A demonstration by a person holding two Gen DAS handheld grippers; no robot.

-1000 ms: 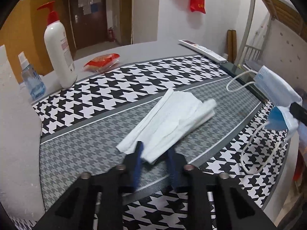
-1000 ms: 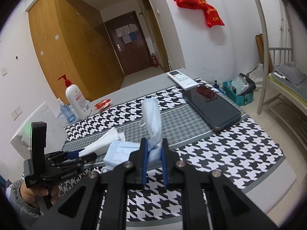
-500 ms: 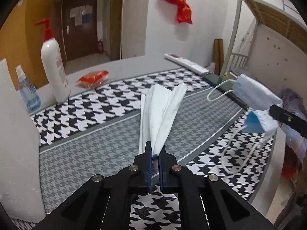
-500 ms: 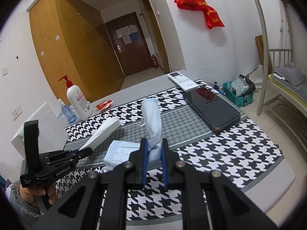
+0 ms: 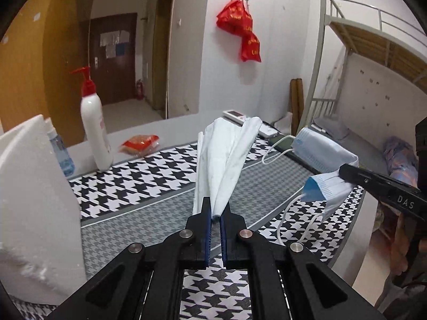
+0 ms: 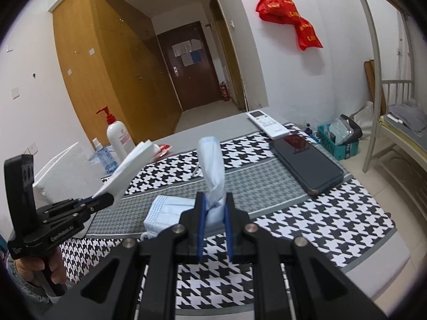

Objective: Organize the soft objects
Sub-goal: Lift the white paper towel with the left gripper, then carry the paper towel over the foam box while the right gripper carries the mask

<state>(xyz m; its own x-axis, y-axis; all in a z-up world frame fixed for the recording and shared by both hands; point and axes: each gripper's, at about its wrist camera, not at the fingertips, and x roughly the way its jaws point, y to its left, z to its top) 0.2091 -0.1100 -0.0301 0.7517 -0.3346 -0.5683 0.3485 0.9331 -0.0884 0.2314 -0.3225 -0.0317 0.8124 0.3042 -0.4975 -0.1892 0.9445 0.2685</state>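
My left gripper point(image 5: 216, 208) is shut on a folded white tissue point(image 5: 226, 157) and holds it up above the houndstooth table mat point(image 5: 138, 184); it also shows in the right wrist view point(image 6: 125, 170). My right gripper point(image 6: 214, 208) is shut on a light blue face mask point(image 6: 212, 165), lifted off the mat, with part of it drooping to the left point(image 6: 165, 213). In the left wrist view the mask point(image 5: 323, 157) hangs at the right with its white ear loops dangling.
A white pump bottle point(image 5: 93, 128), a small blue bottle point(image 5: 60, 154) and a white foam block point(image 5: 29, 200) stand at the left. A red snack packet point(image 5: 140, 144), a remote point(image 6: 268, 122) and a dark phone point(image 6: 307, 162) lie on the table. A bunk bed frame stands at the right.
My left gripper closed on the tissue that lay on the mat and lifted it upright into the air. My right gripper kept holding the mask with little movement.
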